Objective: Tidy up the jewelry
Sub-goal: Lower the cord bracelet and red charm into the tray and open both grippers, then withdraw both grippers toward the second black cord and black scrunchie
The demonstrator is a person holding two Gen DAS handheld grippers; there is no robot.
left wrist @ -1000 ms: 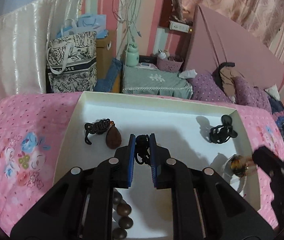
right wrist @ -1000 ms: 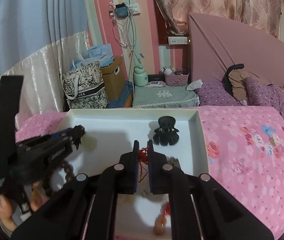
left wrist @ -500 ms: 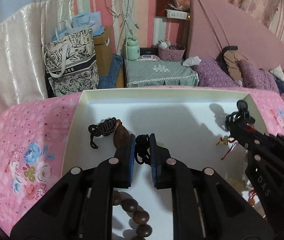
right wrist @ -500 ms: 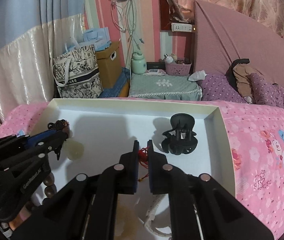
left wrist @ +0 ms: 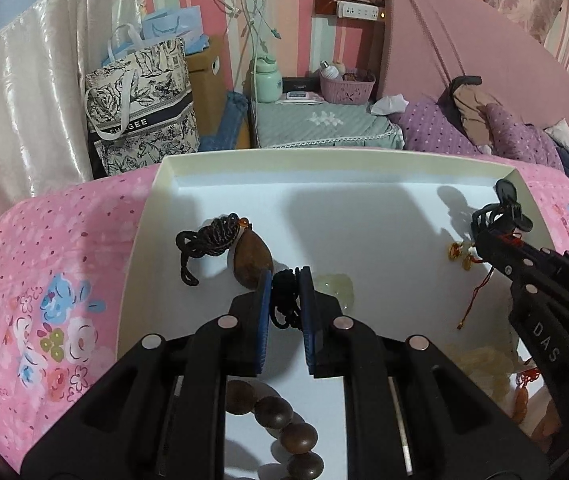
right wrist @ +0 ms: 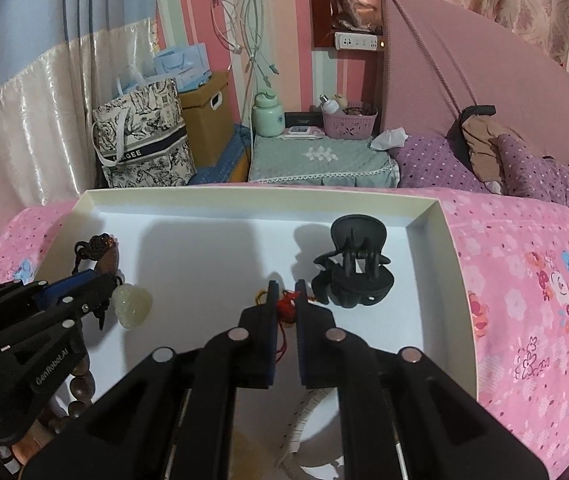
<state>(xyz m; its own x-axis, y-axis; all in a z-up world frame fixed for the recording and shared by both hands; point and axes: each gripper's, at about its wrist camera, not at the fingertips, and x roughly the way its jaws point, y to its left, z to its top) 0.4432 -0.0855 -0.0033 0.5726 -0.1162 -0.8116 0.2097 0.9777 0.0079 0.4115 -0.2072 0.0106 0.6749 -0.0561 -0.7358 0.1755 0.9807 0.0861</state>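
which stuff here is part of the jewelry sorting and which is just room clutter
Job: white tray; black cord in left gripper; red cord in right gripper; brown pendant; wooden beads; hair claw.

Lying about: tote bag; green jar; pink basket.

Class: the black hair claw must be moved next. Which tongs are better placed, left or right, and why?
Right, probably. The right tongs are just beside the hair claw, while the left tongs are across the tray. Both are occupied: right grips a red cord, left a black cord.
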